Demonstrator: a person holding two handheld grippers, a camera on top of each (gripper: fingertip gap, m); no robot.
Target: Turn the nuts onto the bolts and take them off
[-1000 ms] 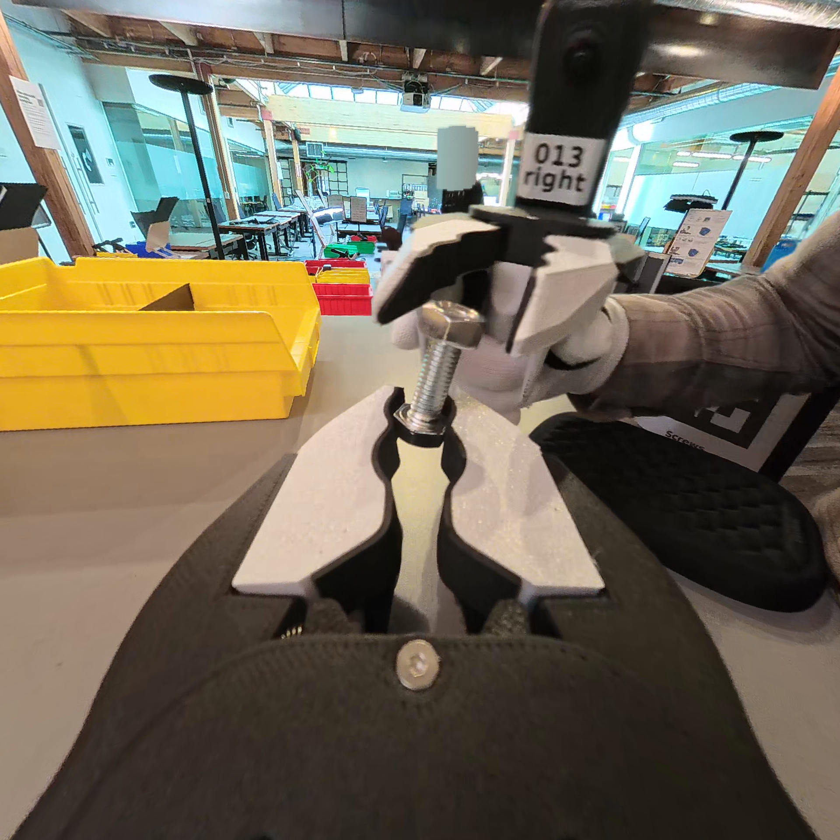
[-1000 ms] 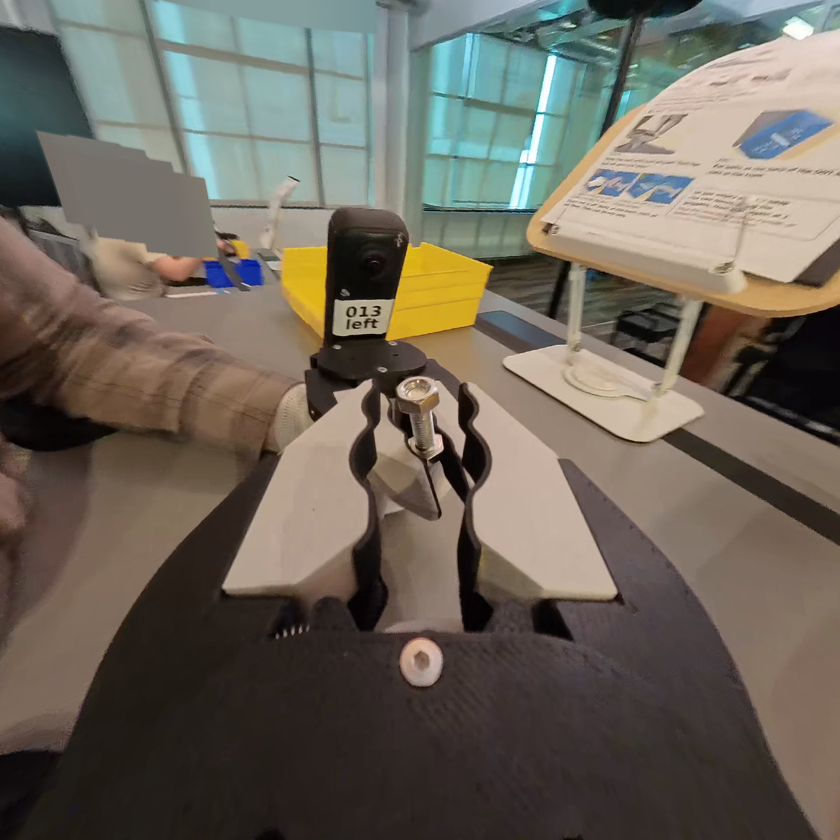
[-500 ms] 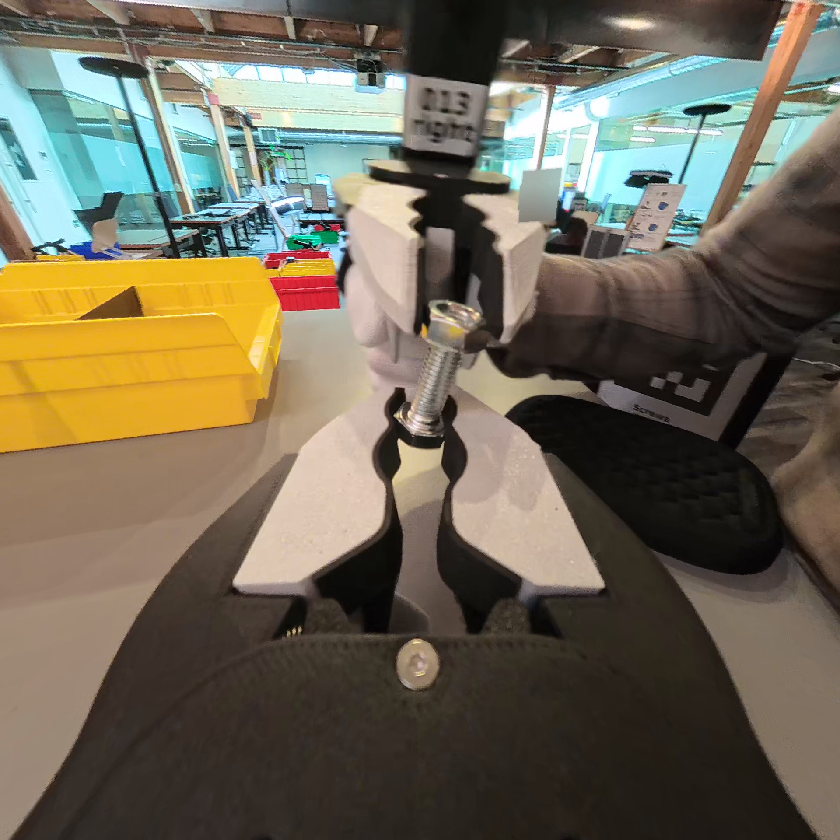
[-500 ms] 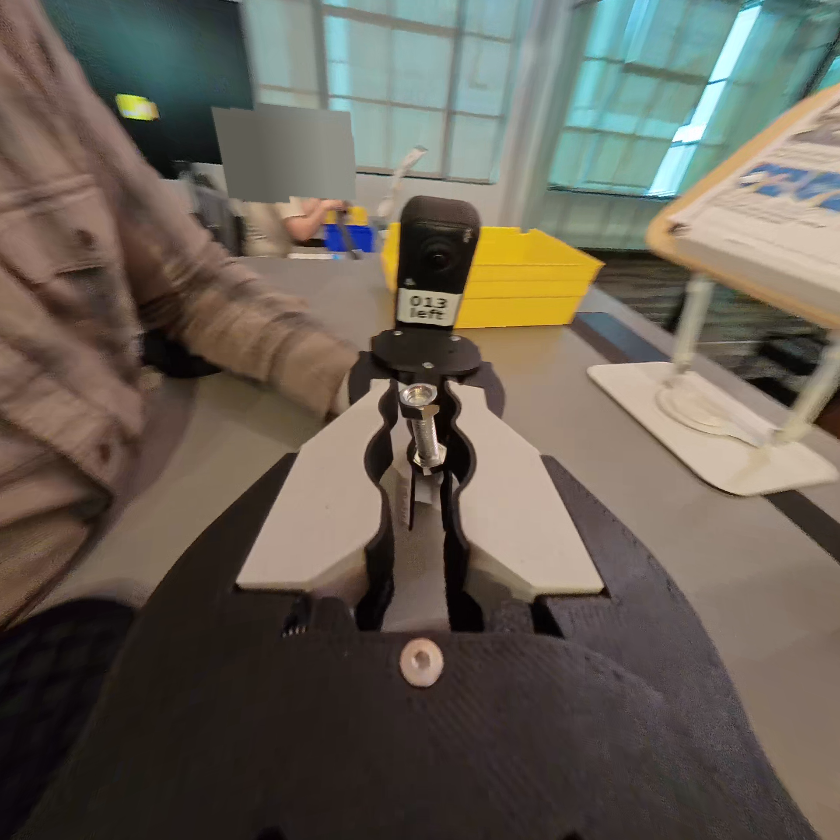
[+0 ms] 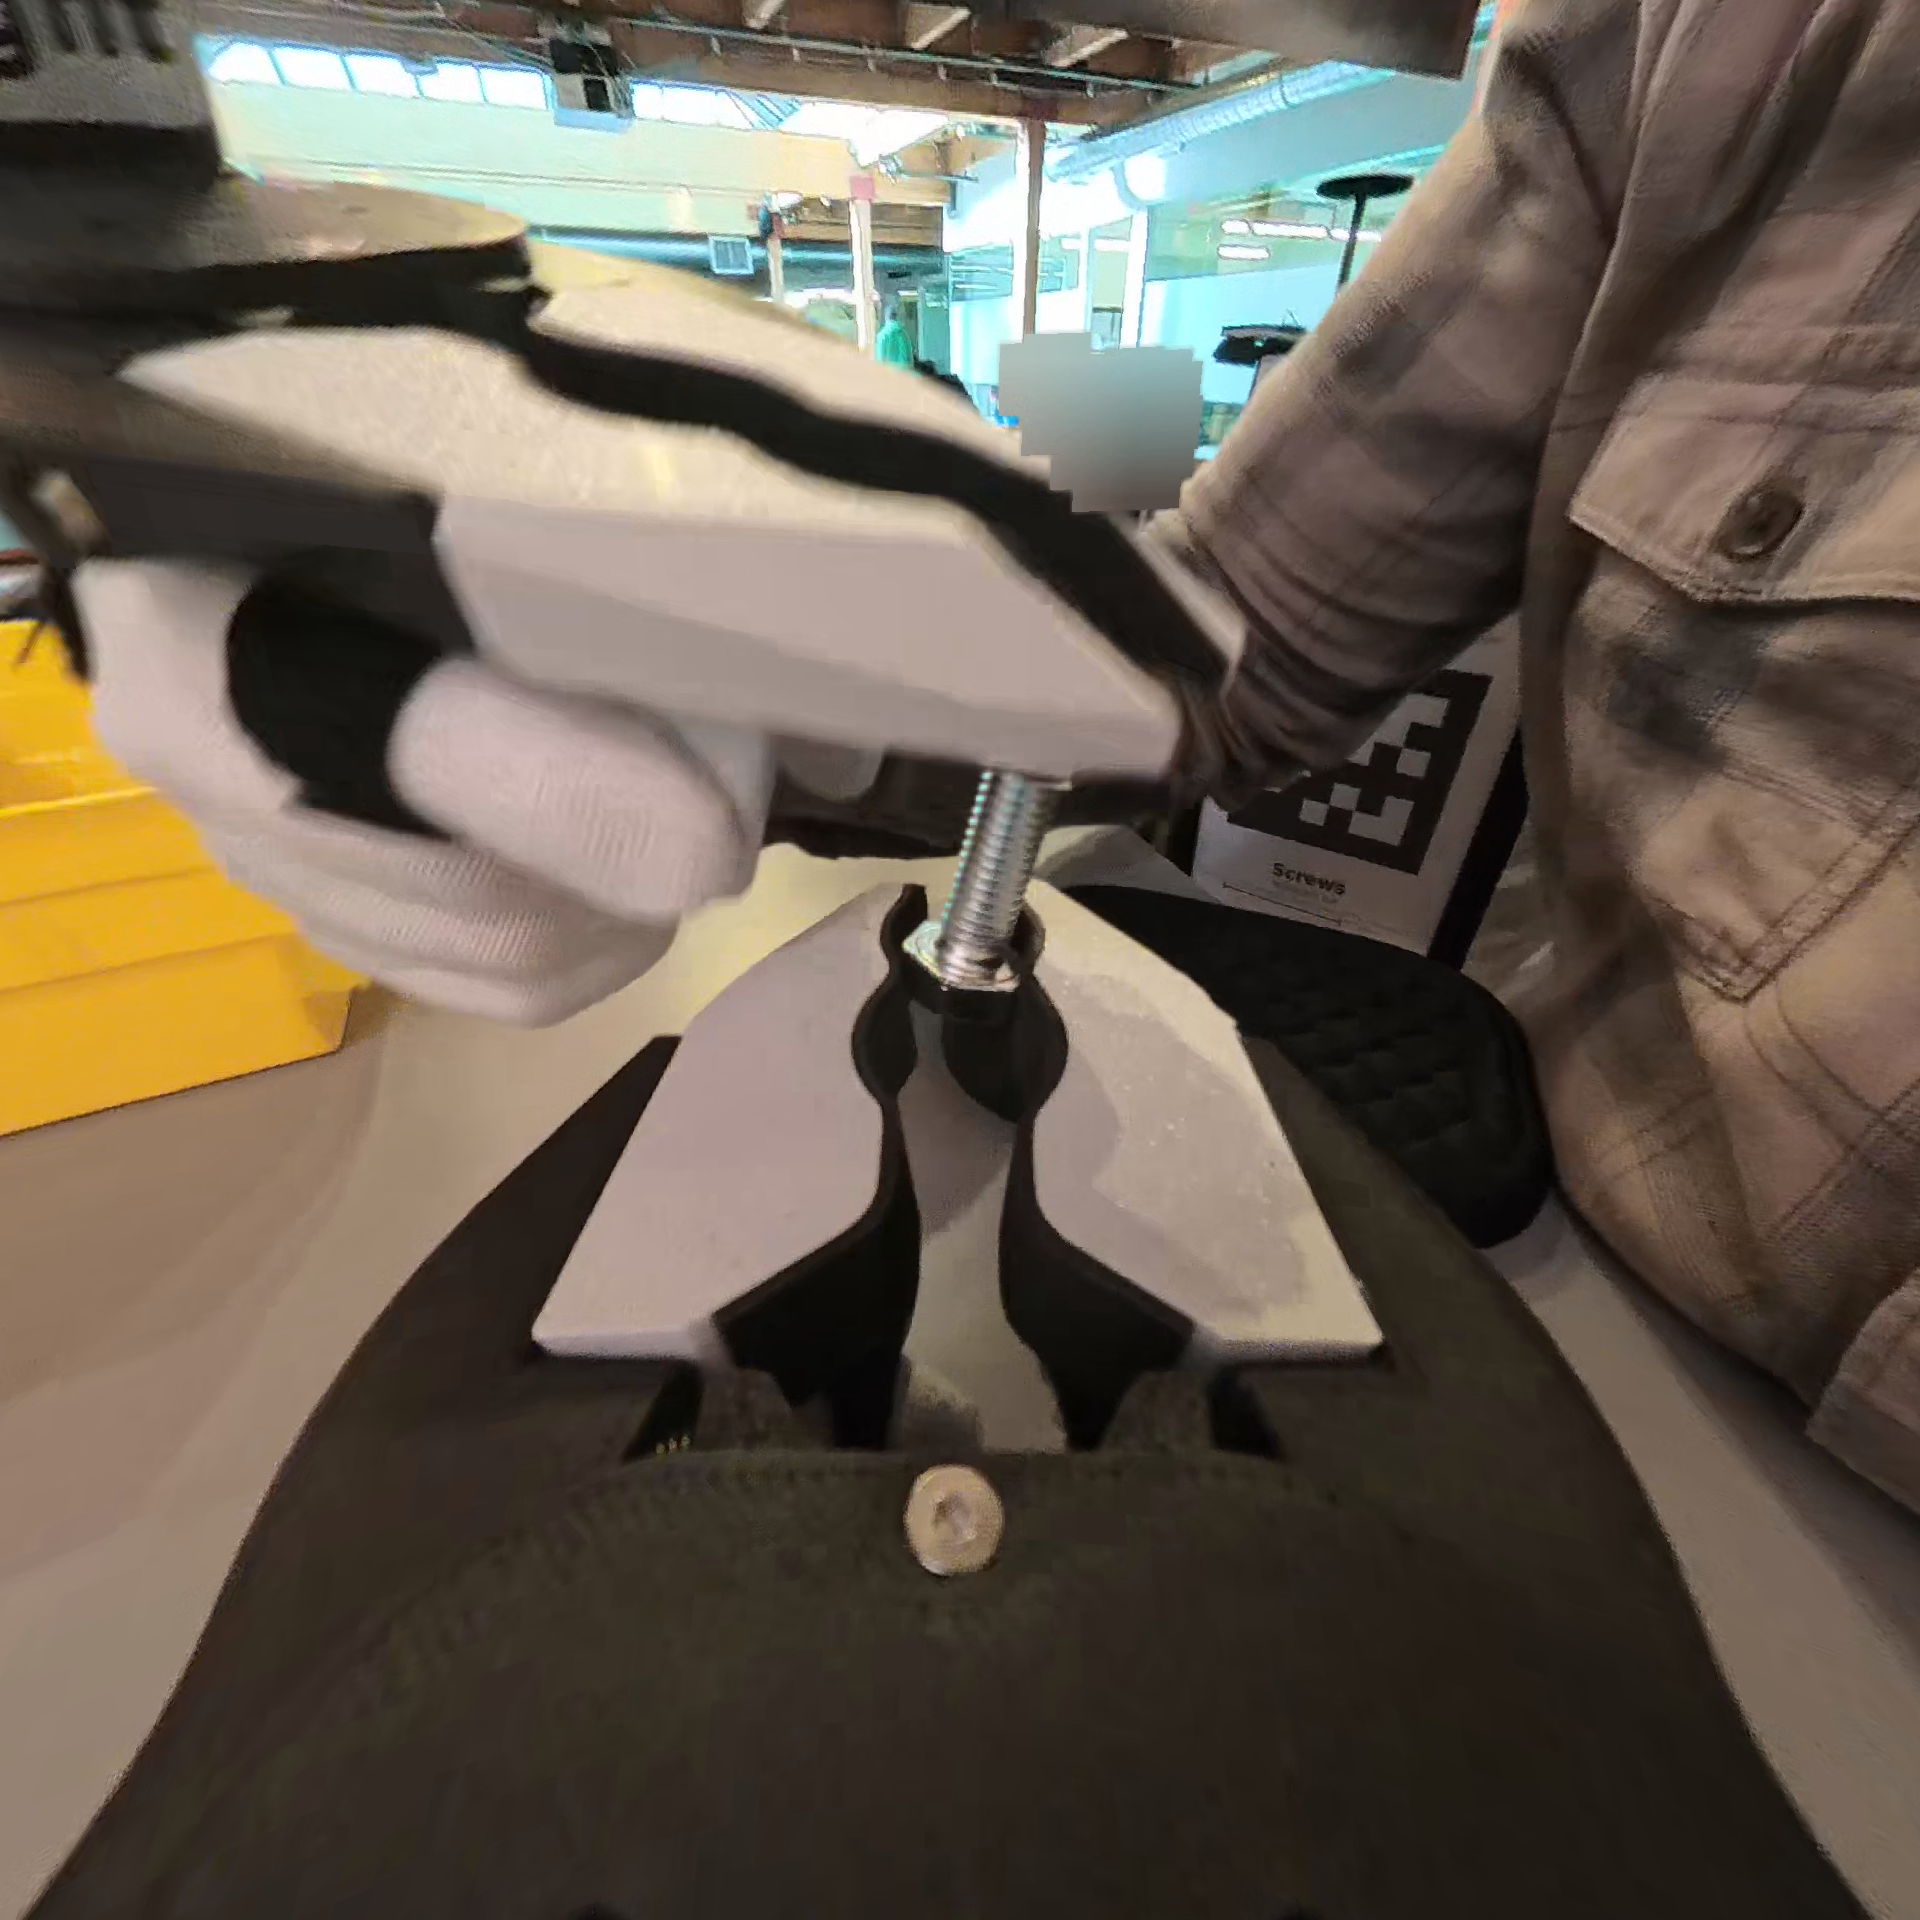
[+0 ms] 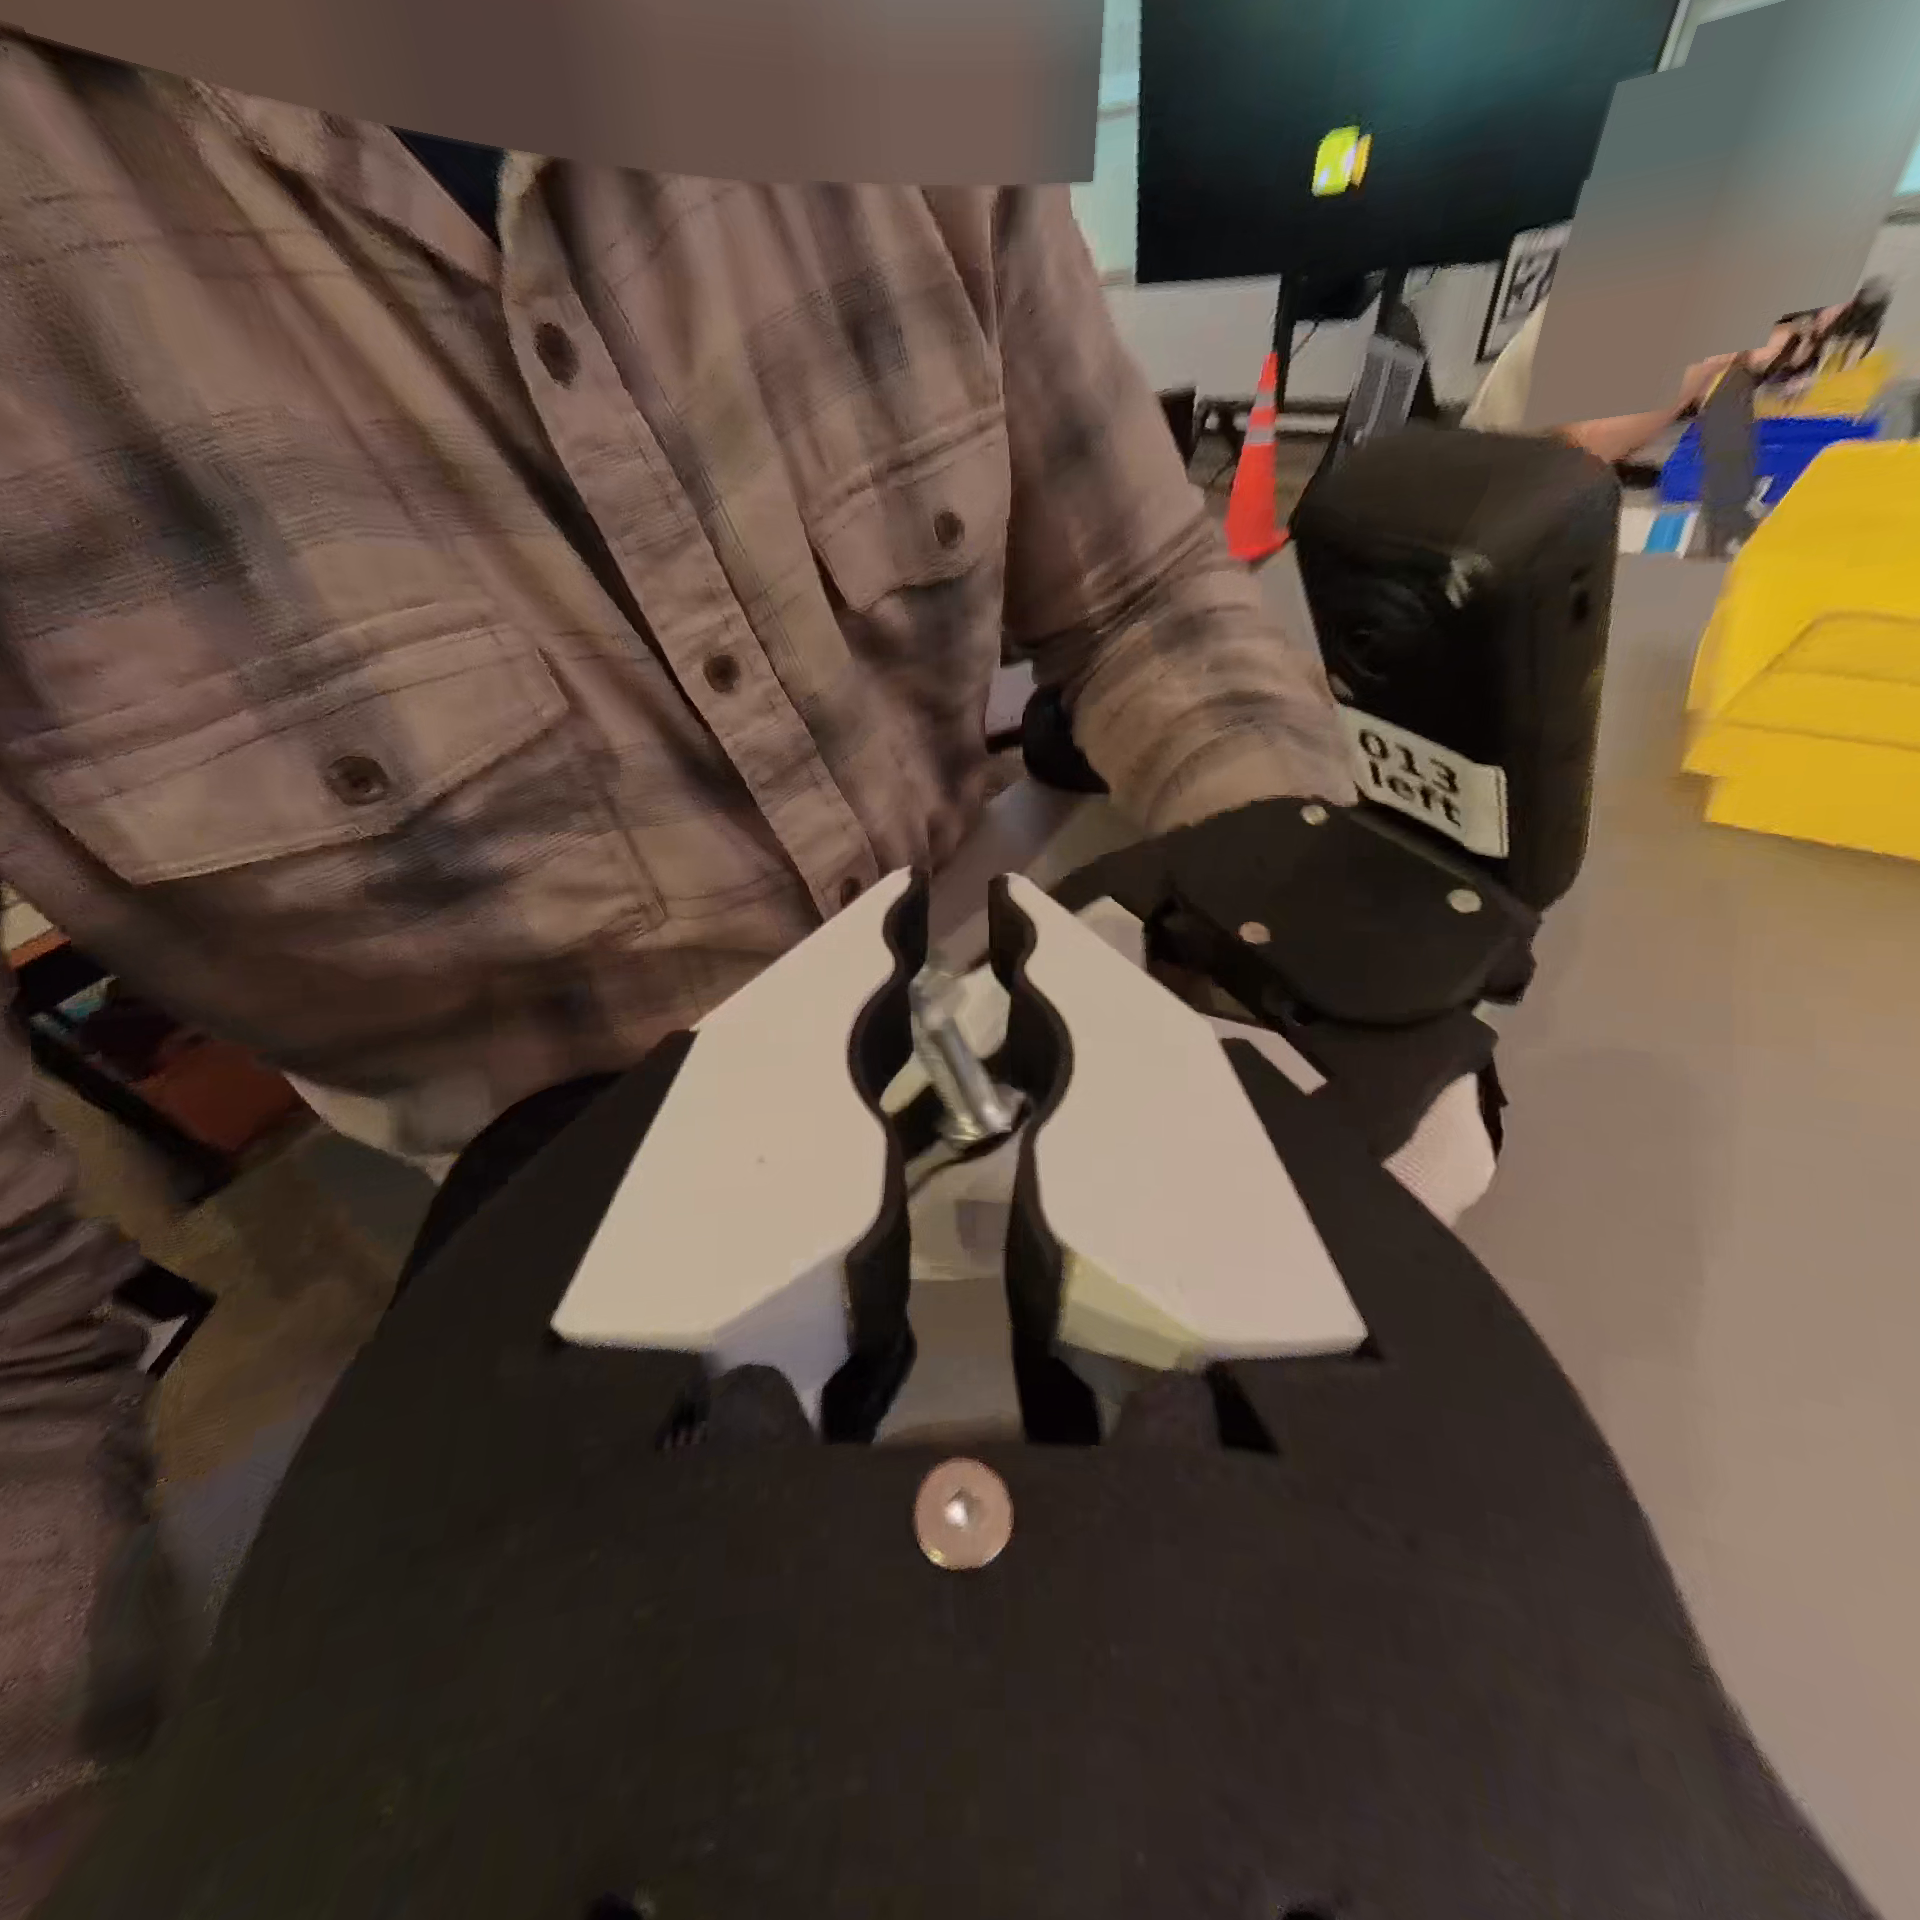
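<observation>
Bolt (image 5: 995,868): threaded steel, upright above the worktop (image 5: 156,1247). Rigid, small, likely slick; best held by the hex flats.
Nut (image 5: 961,961): low on the thread, clamped in the left gripper (image 5: 961,977) fingers.
Right gripper (image 6: 961,1039): fingers closed on the bolt's head end.

White-fingered black tongs (image 5: 961,940), white glove (image 5: 499,831), plaid button shirt (image 6: 520,582).

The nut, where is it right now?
In the left wrist view, the nut sits mid-frame, clamped at the left gripper fingertips, on the bolt rising to the right gripper.
</observation>
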